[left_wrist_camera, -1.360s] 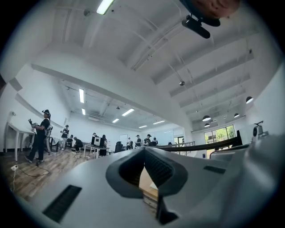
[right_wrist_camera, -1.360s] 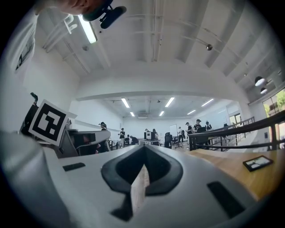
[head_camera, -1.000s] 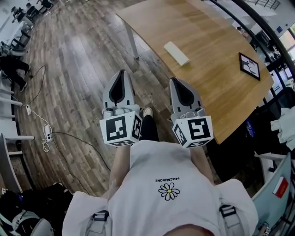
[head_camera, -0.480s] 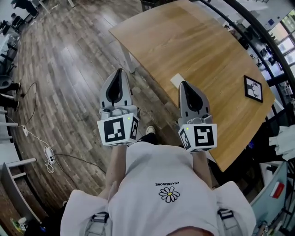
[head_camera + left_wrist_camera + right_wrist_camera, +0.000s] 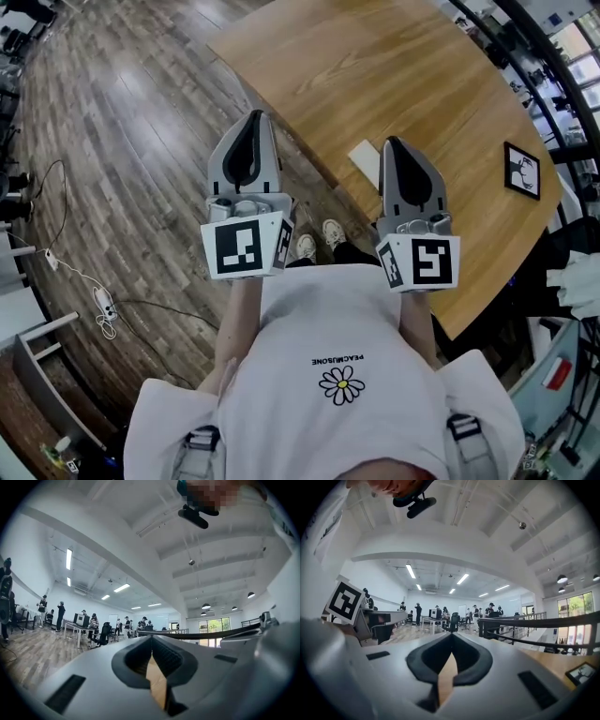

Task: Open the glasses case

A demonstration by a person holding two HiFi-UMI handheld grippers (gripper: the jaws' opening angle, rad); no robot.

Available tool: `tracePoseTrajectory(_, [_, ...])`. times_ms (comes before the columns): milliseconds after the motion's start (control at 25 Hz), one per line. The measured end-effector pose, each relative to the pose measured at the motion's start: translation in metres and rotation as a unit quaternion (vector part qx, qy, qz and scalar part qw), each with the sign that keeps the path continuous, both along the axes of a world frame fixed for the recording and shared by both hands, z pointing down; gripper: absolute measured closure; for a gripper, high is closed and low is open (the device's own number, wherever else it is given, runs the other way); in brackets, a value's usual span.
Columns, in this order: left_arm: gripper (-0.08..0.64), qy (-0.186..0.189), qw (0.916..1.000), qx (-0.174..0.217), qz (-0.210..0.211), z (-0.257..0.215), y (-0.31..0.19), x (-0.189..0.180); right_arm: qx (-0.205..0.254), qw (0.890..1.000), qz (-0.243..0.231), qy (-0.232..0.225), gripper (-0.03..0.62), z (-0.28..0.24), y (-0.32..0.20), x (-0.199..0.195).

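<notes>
Lettering (image 5: 339,360) "PEACMUSONE" by daisy (image 5: 343,385) on shirt (image 5: 305,314)

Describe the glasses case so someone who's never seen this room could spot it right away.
Start at the big wooden table filling the upper right of the head view. Near its edge closest to the person, beside the tip of the right gripper, lies the glasses case. It is a pale cream oblong, unlike the black-framed picture farther right.

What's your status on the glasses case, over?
Left gripper and right gripper shut, empty. Glasses case on table, untouched. Nothing blocks it.
</notes>
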State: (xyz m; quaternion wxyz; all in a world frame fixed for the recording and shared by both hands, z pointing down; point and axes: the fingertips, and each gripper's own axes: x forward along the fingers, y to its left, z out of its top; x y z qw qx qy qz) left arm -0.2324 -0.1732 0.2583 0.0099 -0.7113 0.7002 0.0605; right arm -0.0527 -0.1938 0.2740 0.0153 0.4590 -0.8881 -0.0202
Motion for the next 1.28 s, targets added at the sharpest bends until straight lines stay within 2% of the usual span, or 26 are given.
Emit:
tracePoseTrajectory(280, [0.544,0.045,0.9975,-0.047,0.029,0.029,-0.019,0.014,-0.014,1.000,-0.011,0.006,0.584,0.011,-0.011,0.002])
tracePoseTrajectory(400, [0.543,0.048,0.9960,-0.062,0.045,0.043,-0.024,0.025,-0.023,1.000,-0.008,0.008,0.584,0.016,-0.014,0.009])
tracePoseTrajectory(520, [0.543,0.048,0.9922,-0.095,0.065,0.061,-0.033,0.037,-0.028,1.000,-0.009,0.007,0.584,0.020,-0.016,0.013])
tracePoseTrajectory(680, [0.534,0.041,0.9825,-0.134,0.123,0.090,-0.046,0.060,-0.034,0.999,-0.007,0.007,0.584,0.024,-0.017,0.018])
tracePoseTrajectory(760, [0.480,0.019,0.9746,-0.143,0.171,0.111,-0.052,0.075,-0.038,0.999,-0.004,0.008,0.584,0.027,-0.016,0.022])
tracePoseTrajectory(840, [0.414,-0.008,0.9566,-0.152,0.248,0.135,-0.055,0.095,-0.043,0.999,0.001,0.011,0.584,0.030,-0.014,0.027])
tracePoseTrajectory(920, [0.338,-0.050,0.9301,-0.160,0.327,0.157,-0.054,0.115,-0.048,0.999,0.006,0.017,0.584,0.034,-0.012,0.033])
tracePoseTrajectory(1000, [0.305,-0.101,0.9038,-0.177,0.376,0.177,-0.053,0.128,-0.054,0.998,0.013,0.022,0.584,0.039,-0.011,0.040])
tracePoseTrajectory(1160, [0.282,-0.168,0.8575,-0.243,0.421,0.225,-0.057,0.147,-0.070,0.997,0.027,0.033,0.584,0.051,-0.010,0.057])
tracePoseTrajectory(1280, [0.283,-0.202,0.8324,-0.288,0.428,0.260,-0.058,0.154,-0.083,0.995,0.029,0.049,0.584,0.064,-0.011,0.063])
